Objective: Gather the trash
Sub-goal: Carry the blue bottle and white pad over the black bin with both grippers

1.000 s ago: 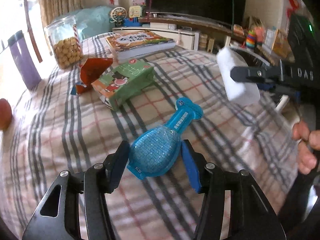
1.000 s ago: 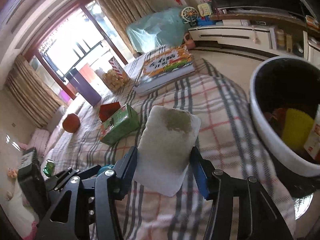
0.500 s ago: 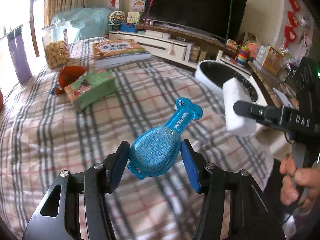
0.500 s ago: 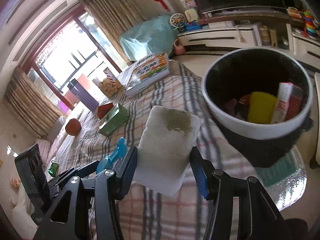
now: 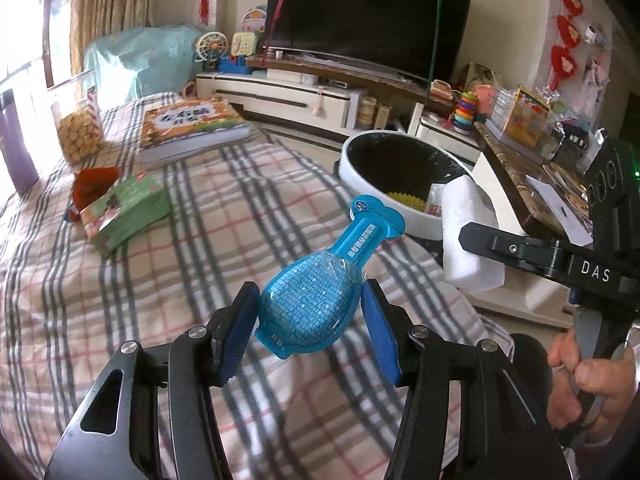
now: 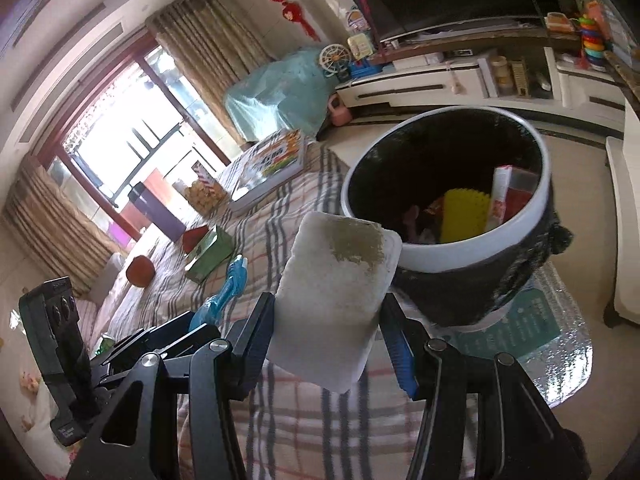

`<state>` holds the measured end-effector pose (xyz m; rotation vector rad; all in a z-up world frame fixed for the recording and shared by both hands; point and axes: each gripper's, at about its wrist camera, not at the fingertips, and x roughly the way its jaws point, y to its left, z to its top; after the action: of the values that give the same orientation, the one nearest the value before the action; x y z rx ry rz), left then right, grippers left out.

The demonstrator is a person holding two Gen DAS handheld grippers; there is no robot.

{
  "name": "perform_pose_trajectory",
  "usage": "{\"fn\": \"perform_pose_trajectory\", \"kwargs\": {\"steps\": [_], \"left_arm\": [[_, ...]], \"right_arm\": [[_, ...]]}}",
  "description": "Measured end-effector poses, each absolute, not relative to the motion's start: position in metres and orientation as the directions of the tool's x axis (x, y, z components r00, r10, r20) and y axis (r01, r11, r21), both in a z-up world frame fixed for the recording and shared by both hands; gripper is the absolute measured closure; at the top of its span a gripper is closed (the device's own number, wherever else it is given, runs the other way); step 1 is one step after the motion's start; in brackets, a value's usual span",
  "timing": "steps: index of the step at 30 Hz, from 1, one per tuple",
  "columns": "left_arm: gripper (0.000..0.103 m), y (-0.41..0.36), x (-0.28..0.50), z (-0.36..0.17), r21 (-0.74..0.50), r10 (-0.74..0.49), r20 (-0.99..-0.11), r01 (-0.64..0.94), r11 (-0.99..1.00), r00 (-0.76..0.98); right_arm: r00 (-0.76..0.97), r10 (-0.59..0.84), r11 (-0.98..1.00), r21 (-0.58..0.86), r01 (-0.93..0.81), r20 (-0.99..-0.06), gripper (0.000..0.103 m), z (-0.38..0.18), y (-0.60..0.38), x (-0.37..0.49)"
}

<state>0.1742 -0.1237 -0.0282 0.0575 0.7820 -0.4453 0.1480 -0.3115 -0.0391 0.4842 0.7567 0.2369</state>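
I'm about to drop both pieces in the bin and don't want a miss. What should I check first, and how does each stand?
1. Left gripper clamps the blue packet: ok.
2. Right gripper clamps the white sponge: ok.
3. Bin open, with room above the yellow piece and carton inside: ok.
4. White sponge over the bin mouth: not ok, it hangs short of the near rim.
5. Blue packet over the bin mouth: not ok, it hangs over the checked cloth.
6. The grippers have room to pass each other: cannot tell.
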Motion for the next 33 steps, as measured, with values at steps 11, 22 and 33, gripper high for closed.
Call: {"fn": "perform_pose_trajectory", "kwargs": {"steps": [11, 22, 33], "left_arm": [[0.050, -0.163, 0.183, -0.018, -0.082, -0.386, -0.682, 0.460, 0.884, 0.621], [0.050, -0.191, 0.198, -0.015, -0.076, -0.400, -0.680, 0.484, 0.872, 0.614], [0.050, -0.205, 0.211, -0.015, -0.072, -0.401, -0.683, 0.490, 0.869, 0.611]], "right_arm": [[0.739, 0.340, 0.864, 0.503, -0.001, -0.582, 0.049, -0.029, -0.344, 0.151], [0.754, 0.319, 0.865, 0.501, 0.016, -0.574, 0.049, -0.025, -0.364, 0.164], [0.748, 0.309, 0.869, 0.494, 0.030, -0.588, 0.049, -0.028, -0.374, 0.181]]}}
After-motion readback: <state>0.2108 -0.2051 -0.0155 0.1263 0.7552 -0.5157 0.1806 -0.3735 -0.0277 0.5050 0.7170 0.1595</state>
